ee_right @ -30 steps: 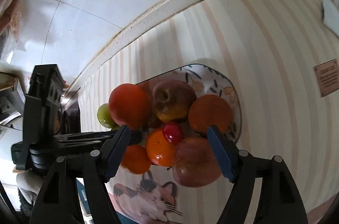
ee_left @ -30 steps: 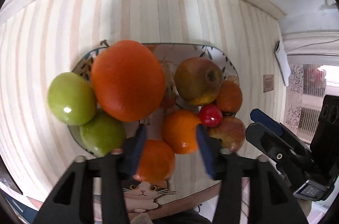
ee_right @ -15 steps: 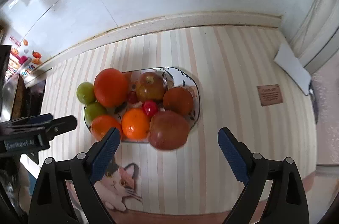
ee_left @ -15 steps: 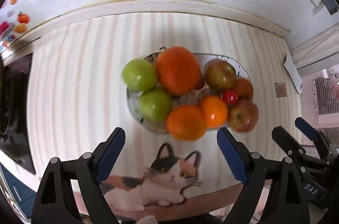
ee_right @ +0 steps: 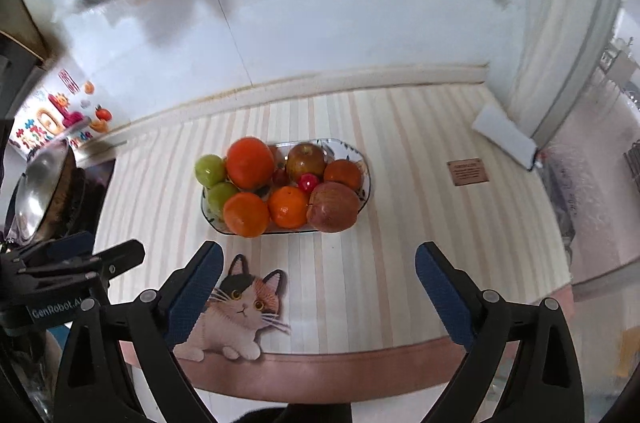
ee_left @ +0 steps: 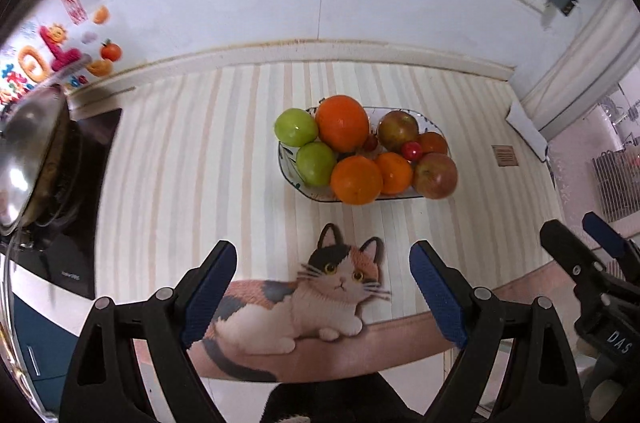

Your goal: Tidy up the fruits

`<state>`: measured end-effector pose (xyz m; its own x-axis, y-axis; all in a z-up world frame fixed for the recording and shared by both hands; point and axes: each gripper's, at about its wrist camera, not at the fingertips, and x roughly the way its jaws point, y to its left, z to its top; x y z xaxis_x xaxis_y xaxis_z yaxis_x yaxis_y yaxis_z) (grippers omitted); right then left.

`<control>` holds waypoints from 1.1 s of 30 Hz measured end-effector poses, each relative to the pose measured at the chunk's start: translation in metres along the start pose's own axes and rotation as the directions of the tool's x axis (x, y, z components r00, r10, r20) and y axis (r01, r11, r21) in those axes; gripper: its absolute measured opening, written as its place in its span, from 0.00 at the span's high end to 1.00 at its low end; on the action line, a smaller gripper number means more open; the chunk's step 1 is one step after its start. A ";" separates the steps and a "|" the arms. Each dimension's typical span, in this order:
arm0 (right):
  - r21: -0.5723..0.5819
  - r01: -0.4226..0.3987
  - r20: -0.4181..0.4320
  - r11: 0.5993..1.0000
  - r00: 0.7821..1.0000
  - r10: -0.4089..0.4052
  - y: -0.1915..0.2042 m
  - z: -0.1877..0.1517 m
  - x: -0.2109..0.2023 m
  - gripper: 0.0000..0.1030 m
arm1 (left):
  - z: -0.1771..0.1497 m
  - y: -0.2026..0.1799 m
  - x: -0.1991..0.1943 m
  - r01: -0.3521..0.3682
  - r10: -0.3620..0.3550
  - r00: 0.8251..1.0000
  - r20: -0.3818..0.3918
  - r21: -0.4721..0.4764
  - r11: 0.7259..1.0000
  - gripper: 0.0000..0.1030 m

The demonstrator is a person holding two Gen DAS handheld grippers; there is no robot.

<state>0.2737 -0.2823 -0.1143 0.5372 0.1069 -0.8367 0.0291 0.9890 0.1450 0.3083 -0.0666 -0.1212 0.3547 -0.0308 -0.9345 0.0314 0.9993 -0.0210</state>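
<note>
Nearest: left gripper and right gripper are both hanging over the counter's front edge, jaws spread wide and grasping nothing, having just been opening, with only the cat picture on the striped mat showing between them. "GenRobot.AI" and "DAS" are reading on the gripper bodies. Further in: the plate is sitting mid-counter, well apart from both grippers, heaped with oranges, green apples, red apples and a small red fruit. Risk, as I judge it: the pile is crowding the rim, so a nudge could be rolling the front orange off. A brown label beside it is too small to read. Farthest: fridge magnets, a pan lid, wall sockets.
</note>
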 end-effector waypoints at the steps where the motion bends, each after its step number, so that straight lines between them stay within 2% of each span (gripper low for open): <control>1: 0.007 -0.001 0.014 1.000 1.000 0.001 0.001 -0.006 -0.012 0.04 | -0.006 -0.001 -0.008 -0.004 0.004 1.000 0.015 0.004 1.000 0.14; 7: 0.009 0.016 0.094 1.000 0.995 -0.017 0.008 -0.045 -0.077 0.04 | -0.050 -0.002 -0.062 -0.014 0.013 0.993 0.115 0.015 1.000 0.14; 15: -0.022 0.040 0.189 0.999 0.981 -0.036 0.014 -0.096 -0.156 0.03 | -0.101 -0.006 -0.115 -0.027 0.024 0.978 0.208 0.013 1.000 0.14; 27: -0.076 -0.003 0.255 0.997 0.967 0.022 0.014 -0.138 -0.223 0.03 | -0.156 -0.017 -0.174 -0.089 0.090 0.939 0.332 -0.018 0.996 0.14; 33: -0.102 -0.025 0.269 0.994 0.962 0.052 0.019 -0.143 -0.236 0.03 | -0.166 -0.020 -0.182 -0.091 0.096 0.930 0.354 -0.033 0.995 0.14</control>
<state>0.0268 -0.2746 0.0105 0.7447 0.1270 -0.6552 -0.0709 0.9912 0.1115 0.0883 -0.0770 -0.0098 0.6634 0.0598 -0.7458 -0.0316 0.9981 0.0520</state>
